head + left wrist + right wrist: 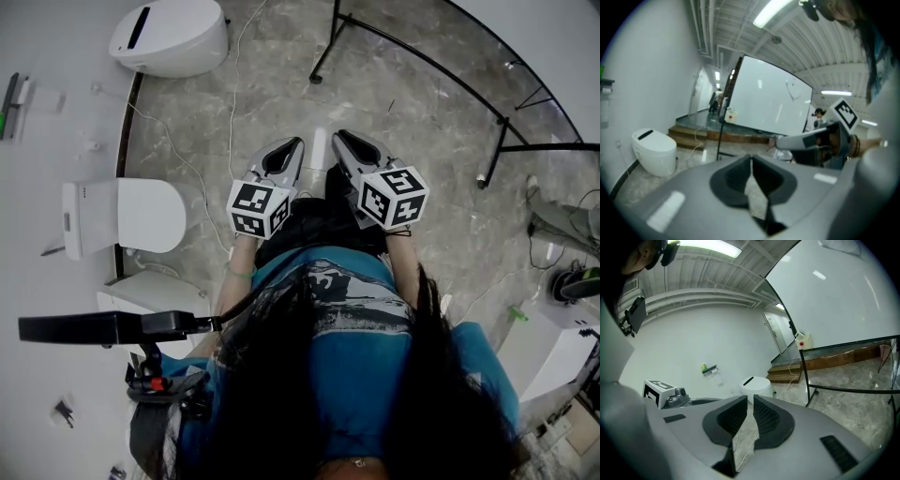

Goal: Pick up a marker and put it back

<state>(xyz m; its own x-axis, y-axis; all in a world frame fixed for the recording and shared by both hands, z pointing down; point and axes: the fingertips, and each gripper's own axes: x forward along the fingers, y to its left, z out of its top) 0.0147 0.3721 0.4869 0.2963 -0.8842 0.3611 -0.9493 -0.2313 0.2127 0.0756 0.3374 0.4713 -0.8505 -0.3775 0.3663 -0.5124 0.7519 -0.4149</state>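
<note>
Floor of grey marbled stone [422, 141] fills the head view. Over it the person holds the grey left gripper [298, 142] and the grey right gripper [338, 135] side by side. The slim dark and green markers [9, 103] lie against the white wall at the far left edge, well apart from both grippers. Their long axes run along the wall, up and down the picture. They sit to the left of and ahead of both pairs of fingers, so the left gripper looks the nearer

In the left gripper view the fingers meet tip to tip with nothing between them. They point toward a large whiteboard on a black stand [768, 101], not toward the markers. A speck of green at the far left edge is probably the markers

In the right gripper view the fingers stand a narrow slit apart, and only floor shows through. A small wall shelf [710, 371] bearing something green lies beyond them and to their left, well apart

No brand or writing can be read; only the black-and-white square patterns on the grippers' cubes [258, 208] show
</note>
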